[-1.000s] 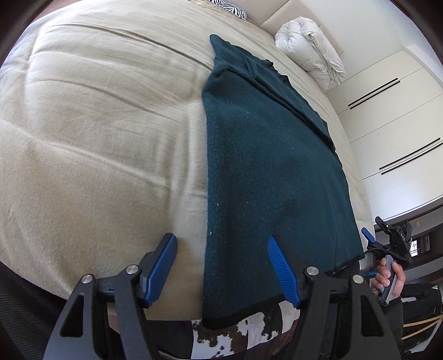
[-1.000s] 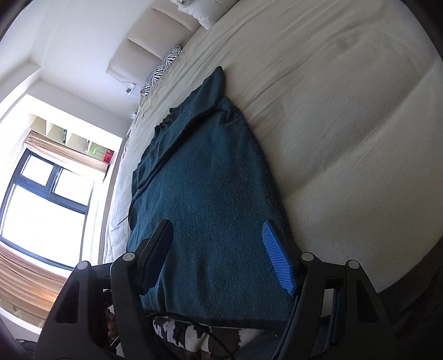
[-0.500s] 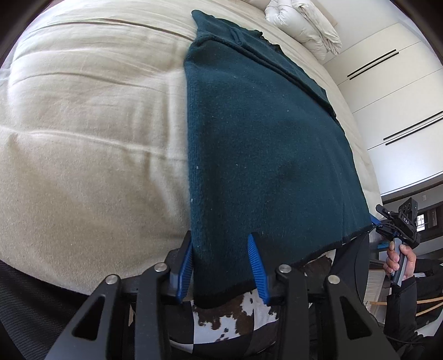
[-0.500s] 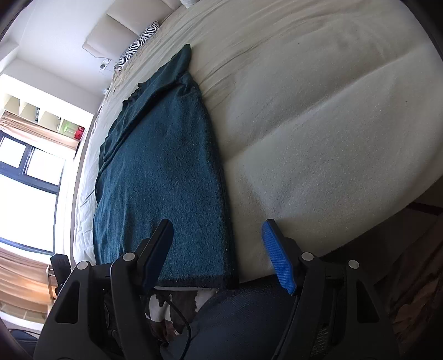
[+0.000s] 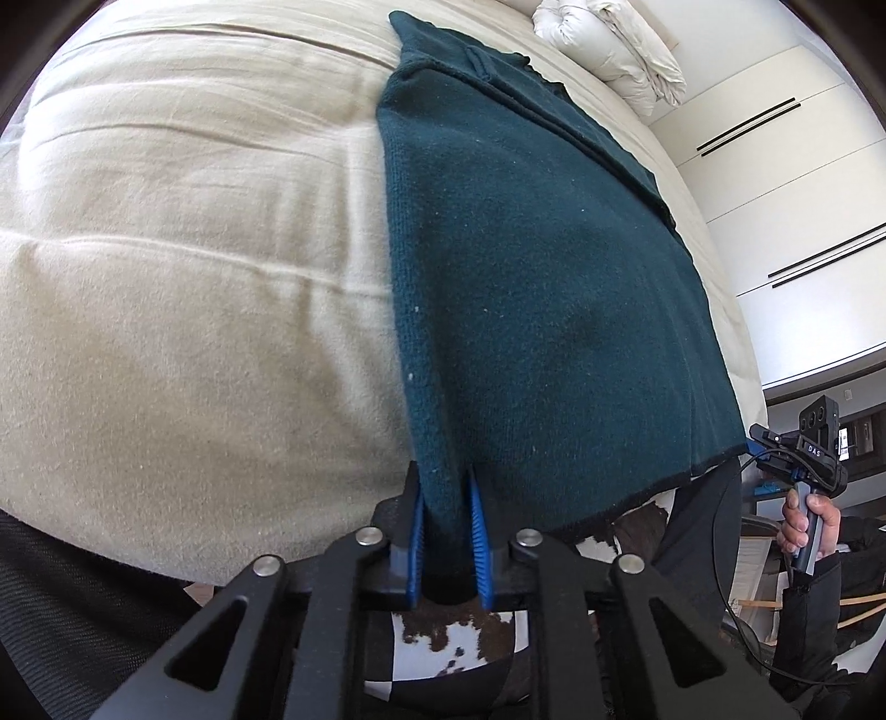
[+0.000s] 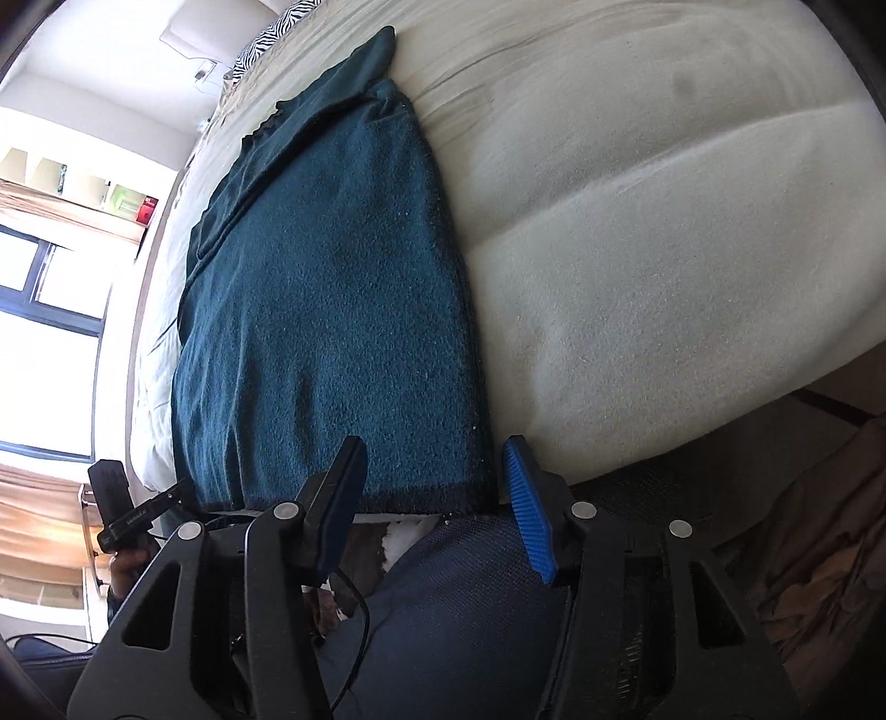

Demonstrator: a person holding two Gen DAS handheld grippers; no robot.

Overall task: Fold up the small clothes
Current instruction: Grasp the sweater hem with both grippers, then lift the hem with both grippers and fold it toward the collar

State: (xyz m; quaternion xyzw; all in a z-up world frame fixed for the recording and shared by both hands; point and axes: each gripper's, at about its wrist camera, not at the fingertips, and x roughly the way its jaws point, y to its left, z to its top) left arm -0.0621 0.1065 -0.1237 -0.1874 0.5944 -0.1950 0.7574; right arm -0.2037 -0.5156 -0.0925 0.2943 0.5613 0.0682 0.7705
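A dark teal knitted garment (image 5: 531, 266) lies flat on the cream bed (image 5: 183, 310), its hem hanging at the near edge. My left gripper (image 5: 446, 487) is shut on the hem's left corner, the cloth pinched between the blue pads. In the right wrist view the same garment (image 6: 332, 310) lies ahead. My right gripper (image 6: 437, 459) is open, its jaws standing on either side of the hem's right corner without pinching it. The right gripper also shows in the left wrist view (image 5: 803, 448), held in a hand beside the hem.
A white duvet (image 5: 609, 50) is bunched at the far end of the bed by white wardrobe doors (image 5: 786, 183). A zebra-print pillow (image 6: 277, 33) lies at the head. A window (image 6: 50, 277) is at left. A cowhide rug (image 5: 454, 637) lies below the bed edge.
My left gripper has closed on the hem's left corner. My right gripper has moved in closer to the hem's right corner and stays open.
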